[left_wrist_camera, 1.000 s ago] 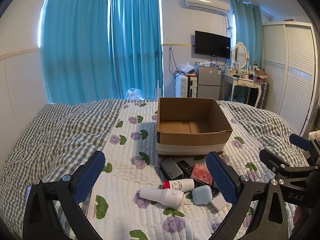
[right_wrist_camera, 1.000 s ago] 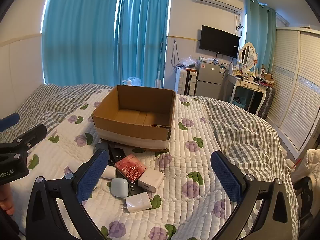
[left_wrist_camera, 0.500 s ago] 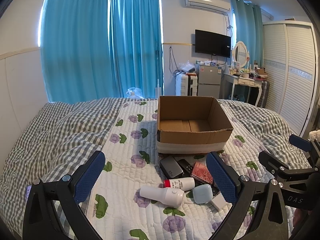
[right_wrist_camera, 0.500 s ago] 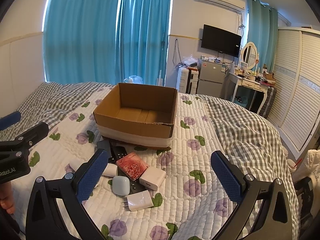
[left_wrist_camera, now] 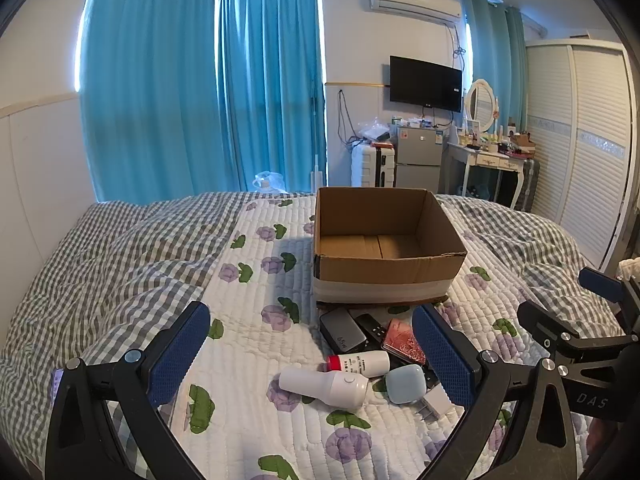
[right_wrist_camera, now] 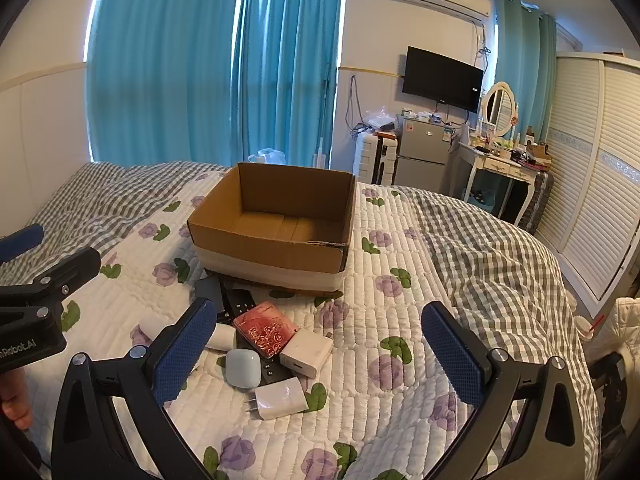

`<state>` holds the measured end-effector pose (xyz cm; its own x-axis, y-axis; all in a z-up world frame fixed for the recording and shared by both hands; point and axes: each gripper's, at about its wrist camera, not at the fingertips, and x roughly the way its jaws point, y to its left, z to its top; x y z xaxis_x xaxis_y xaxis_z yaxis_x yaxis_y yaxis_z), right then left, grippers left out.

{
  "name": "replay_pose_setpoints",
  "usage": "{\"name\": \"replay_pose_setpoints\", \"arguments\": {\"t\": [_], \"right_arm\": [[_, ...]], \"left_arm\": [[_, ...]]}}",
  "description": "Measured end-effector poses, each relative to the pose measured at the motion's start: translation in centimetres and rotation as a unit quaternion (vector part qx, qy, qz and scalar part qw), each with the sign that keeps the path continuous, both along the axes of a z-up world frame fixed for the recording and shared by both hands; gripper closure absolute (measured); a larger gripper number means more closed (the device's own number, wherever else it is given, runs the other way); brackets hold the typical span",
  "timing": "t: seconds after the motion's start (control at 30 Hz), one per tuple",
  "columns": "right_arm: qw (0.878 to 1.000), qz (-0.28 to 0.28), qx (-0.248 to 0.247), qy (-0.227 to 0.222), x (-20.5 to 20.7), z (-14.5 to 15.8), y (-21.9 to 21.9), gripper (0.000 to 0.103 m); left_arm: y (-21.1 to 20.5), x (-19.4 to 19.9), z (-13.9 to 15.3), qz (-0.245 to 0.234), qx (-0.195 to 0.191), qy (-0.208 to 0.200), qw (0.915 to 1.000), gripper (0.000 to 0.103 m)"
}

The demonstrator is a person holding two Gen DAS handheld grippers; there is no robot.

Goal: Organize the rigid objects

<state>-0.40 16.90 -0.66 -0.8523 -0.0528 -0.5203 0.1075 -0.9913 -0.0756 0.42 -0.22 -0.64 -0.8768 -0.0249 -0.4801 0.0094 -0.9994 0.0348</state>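
Brown, open-topped cardboard box (left_wrist_camera: 386, 268) with white-taped base; both hand-held grippers (left_wrist_camera: 310, 354) (right_wrist_camera: 320, 354) spread wide, empty.

The cardboard box (right_wrist_camera: 276, 236) stands open at frame centre; a tight pile with the red case (right_wrist_camera: 265, 329) blocks its near wall.

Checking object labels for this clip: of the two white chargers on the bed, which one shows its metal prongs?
The white charger nearest the camera, lying at the pile's front edge with prongs pointing left. The other white charger sits beside the red patterned case and shows no prongs.
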Motion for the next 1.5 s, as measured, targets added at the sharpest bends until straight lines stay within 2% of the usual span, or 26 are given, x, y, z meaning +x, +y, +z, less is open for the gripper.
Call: {"name": "replay_pose_setpoints", "arguments": {"t": [0.5,0.87,1.13,1.2,1.3,1.4,1.5], "right_arm": [[1.0,0.006,-0.001,-0.001,0.6,0.4,-0.2,0.0],[1.0,0.015,0.013,-0.006,0.3,0.6,-1.1,0.0],[0.999,0.021,0.031,-0.01,-0.1,0.6,-1.8,0.0],[0.999,0.026,0.033,-0.025,-0.9,-0.4,-1.9,0.0],[0.996,0.026,0.025,-0.085,-3.6,-4.4,-1.5,0.0],[0.988,0.016,0.031,-0.148,-5.4,-8.7,-0.9,0.0],[0.979,0.021,0.013,-0.202,-6.8,-11.9,-0.6,0.0]], "left_arm": [[-0.1,0.3,0.3,-0.004,0.007,0.008,0.9999,0.0],[-0.1,0.4,0.2,-0.005,0.008,0.007,0.9999,0.0],[-0.6,-0.4,-0.6,-0.001,0.024,-0.004,0.9997,0.0],[-0.9,-1.3,-1.6,0.003,0.031,-0.023,0.9992,0.0],[-1.2,-2.5,-3.9,0.012,0.036,-0.063,0.9973,0.0],[-0.9,-3.4,-6.3,0.017,0.014,-0.097,0.995,0.0],[-0.8,-4.4,-8.5,0.018,0.006,-0.129,0.9915,0.0]]}}
